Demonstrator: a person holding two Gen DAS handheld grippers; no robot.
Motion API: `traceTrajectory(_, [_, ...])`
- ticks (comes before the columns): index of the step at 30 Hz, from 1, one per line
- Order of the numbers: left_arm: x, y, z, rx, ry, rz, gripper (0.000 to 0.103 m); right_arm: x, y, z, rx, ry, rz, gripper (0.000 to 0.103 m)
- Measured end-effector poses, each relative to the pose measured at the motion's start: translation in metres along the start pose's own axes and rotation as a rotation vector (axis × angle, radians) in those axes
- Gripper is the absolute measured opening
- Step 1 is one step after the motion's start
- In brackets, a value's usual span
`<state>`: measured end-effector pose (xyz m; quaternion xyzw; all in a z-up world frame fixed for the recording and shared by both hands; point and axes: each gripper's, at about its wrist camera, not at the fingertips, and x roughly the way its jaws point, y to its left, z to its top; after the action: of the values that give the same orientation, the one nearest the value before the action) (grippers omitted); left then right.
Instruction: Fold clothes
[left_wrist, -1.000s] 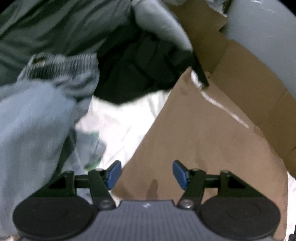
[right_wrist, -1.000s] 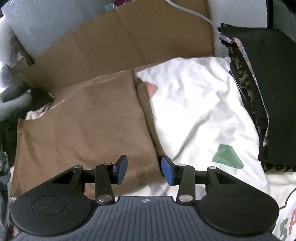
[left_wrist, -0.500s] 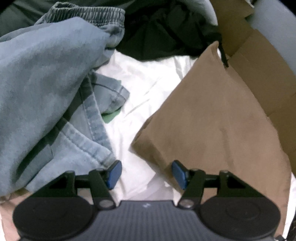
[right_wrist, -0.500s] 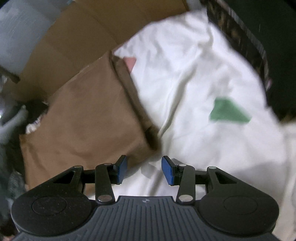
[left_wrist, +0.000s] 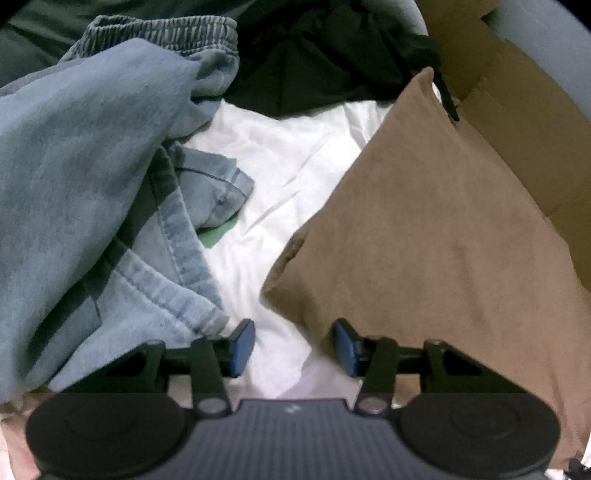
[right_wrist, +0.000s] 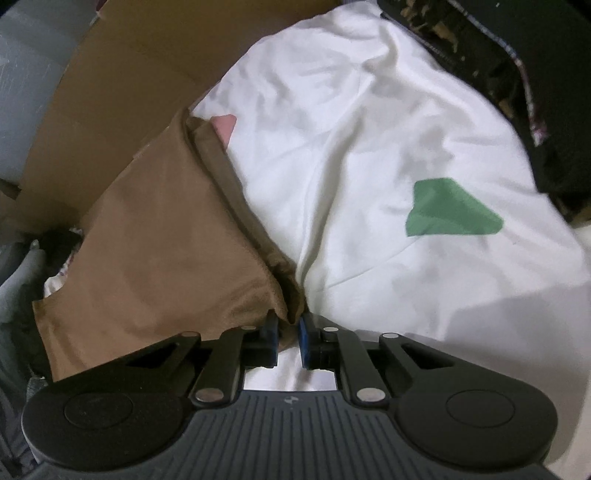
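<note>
Both my grippers have dropped onto the brown garment (right_wrist: 159, 258).
My right gripper (right_wrist: 289, 332), apart before, is closing on its corner; my left gripper (left_wrist: 293, 349), narrower now, closing around its edge, not yet pinching.

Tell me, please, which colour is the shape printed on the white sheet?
Green. The shape on the white sheet shows best in the right wrist view.

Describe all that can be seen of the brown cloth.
The brown cloth is plain, soft and matte, folded flat into a rough rectangle with doubled edges. It lies on the white sheet, its far side against the cardboard. The right gripper is closing its jaws on its near corner; the left gripper stands at another corner, pinching nothing yet.
</note>
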<state>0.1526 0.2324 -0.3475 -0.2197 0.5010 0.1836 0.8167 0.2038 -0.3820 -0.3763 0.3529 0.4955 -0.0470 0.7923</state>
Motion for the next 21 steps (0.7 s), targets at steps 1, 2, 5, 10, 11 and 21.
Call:
traceTrajectory(1, [-0.002,0.000,0.000,0.001,-0.002,0.000,0.047,-0.002,0.000,0.000,-0.006,-0.008,-0.008,0.016])
traceTrajectory(2, [-0.003,0.001,-0.001,0.002,-0.004,-0.001,0.044,-0.005,0.000,0.001,-0.014,-0.016,-0.013,0.016])
traceTrajectory(5, [-0.008,0.003,-0.001,-0.013,0.002,-0.016,0.036,-0.014,-0.002,0.001,-0.014,-0.031,-0.007,0.014])
traceTrajectory(10, [-0.016,0.000,-0.004,-0.041,0.011,-0.050,0.034,-0.028,-0.008,-0.001,0.025,-0.036,0.055,0.015])
traceTrajectory(11, [-0.016,0.000,-0.004,-0.048,0.016,-0.058,0.034,-0.030,-0.009,-0.002,0.037,-0.035,0.075,0.015])
traceTrajectory(21, [-0.008,-0.002,-0.010,-0.116,0.069,-0.123,0.034,-0.014,-0.013,-0.013,0.155,0.013,0.203,0.036])
